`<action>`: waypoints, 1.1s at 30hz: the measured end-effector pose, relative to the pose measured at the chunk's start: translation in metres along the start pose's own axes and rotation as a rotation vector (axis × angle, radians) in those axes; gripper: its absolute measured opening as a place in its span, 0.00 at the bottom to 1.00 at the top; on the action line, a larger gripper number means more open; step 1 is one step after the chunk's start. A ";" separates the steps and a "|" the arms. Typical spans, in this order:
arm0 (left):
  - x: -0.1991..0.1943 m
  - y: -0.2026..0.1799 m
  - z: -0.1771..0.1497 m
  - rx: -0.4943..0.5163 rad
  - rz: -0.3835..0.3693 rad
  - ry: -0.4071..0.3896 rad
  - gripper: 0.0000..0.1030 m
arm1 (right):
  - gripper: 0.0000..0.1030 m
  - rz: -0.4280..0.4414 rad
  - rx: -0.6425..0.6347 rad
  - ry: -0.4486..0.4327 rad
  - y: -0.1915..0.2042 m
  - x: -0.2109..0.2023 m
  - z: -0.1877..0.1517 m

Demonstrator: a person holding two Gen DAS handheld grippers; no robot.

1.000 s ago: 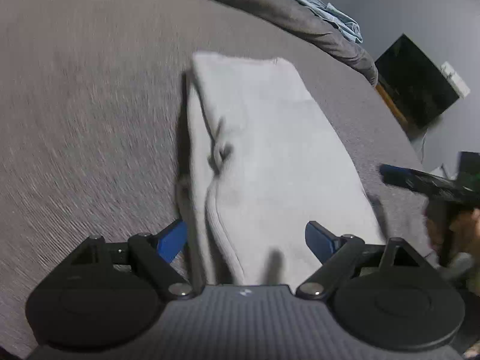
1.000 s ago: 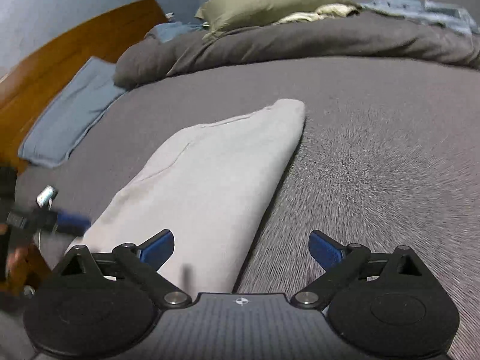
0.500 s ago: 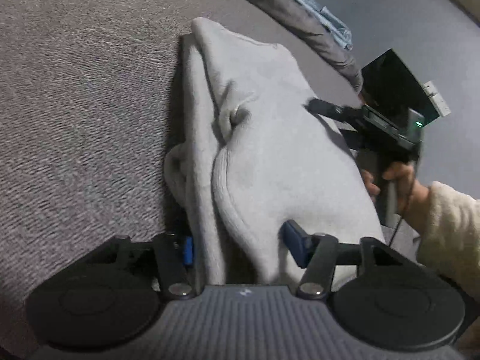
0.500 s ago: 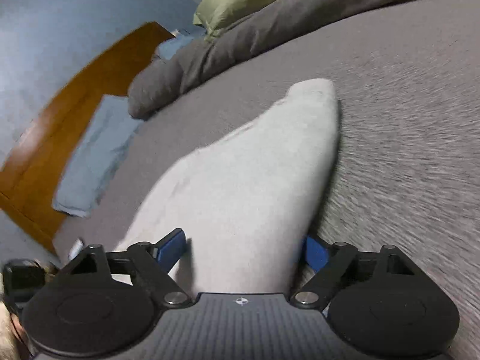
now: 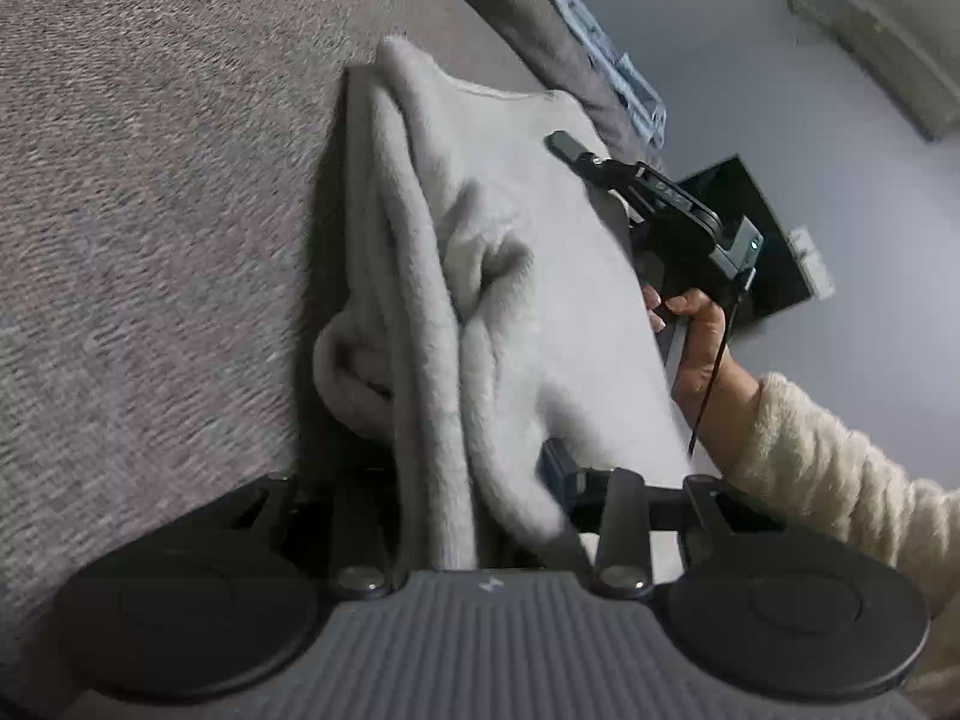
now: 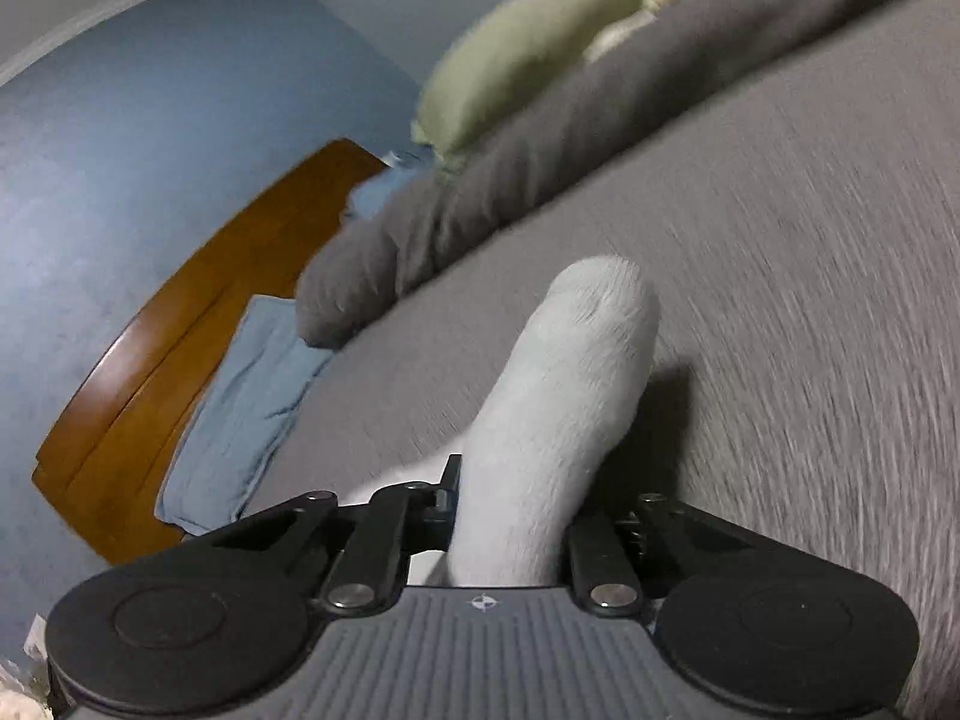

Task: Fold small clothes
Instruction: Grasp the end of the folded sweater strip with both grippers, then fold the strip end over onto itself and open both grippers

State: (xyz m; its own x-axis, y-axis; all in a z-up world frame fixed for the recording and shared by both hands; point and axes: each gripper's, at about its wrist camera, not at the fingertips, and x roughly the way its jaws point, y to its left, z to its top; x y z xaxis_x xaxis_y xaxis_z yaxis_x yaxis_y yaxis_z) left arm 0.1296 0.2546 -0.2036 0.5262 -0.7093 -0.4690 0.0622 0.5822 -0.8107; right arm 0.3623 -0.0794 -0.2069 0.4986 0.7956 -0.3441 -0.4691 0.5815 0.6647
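Note:
A light grey folded garment lies on the grey bed cover. My left gripper is shut on its near edge, with bunched folds of cloth between the fingers. My right gripper is shut on the opposite edge of the same garment, which rises lifted in front of it. The right gripper also shows in the left wrist view, held by a hand in a cream sleeve, at the garment's right side.
A dark grey duvet and an olive pillow lie at the head of the bed. A blue cloth lies by the wooden bed frame. A dark screen stands against the blue wall.
Both grippers went from open beside the flat garment to shut on its two edges. The garment's near end has been lifted and bunched up.

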 end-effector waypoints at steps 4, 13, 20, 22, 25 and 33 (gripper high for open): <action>0.019 -0.012 0.028 0.046 -0.035 -0.052 0.30 | 0.12 -0.004 -0.108 -0.031 0.021 0.001 0.045; 0.117 -0.031 0.133 0.185 -0.001 -0.166 0.28 | 0.49 -0.267 -0.287 -0.192 0.028 0.002 0.174; 0.155 -0.023 0.152 0.167 0.121 -0.140 0.41 | 0.89 -0.504 -0.185 -0.141 -0.028 -0.021 0.174; 0.151 -0.022 0.149 0.180 0.135 -0.139 0.45 | 0.89 -0.493 -0.191 -0.073 -0.038 -0.035 0.154; 0.143 -0.021 0.144 0.174 0.145 -0.145 0.45 | 0.89 -0.437 -0.149 0.044 -0.045 -0.055 0.117; 0.136 -0.040 0.119 0.107 0.146 -0.123 0.41 | 0.70 -0.165 0.217 0.209 -0.048 -0.084 0.033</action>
State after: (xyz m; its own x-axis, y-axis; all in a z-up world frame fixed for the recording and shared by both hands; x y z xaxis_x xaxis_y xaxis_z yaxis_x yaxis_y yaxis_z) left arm 0.2995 0.1816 -0.1935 0.6356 -0.5641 -0.5270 0.0638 0.7187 -0.6924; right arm 0.3670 -0.1797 -0.1875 0.3839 0.7247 -0.5722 -0.2172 0.6731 0.7069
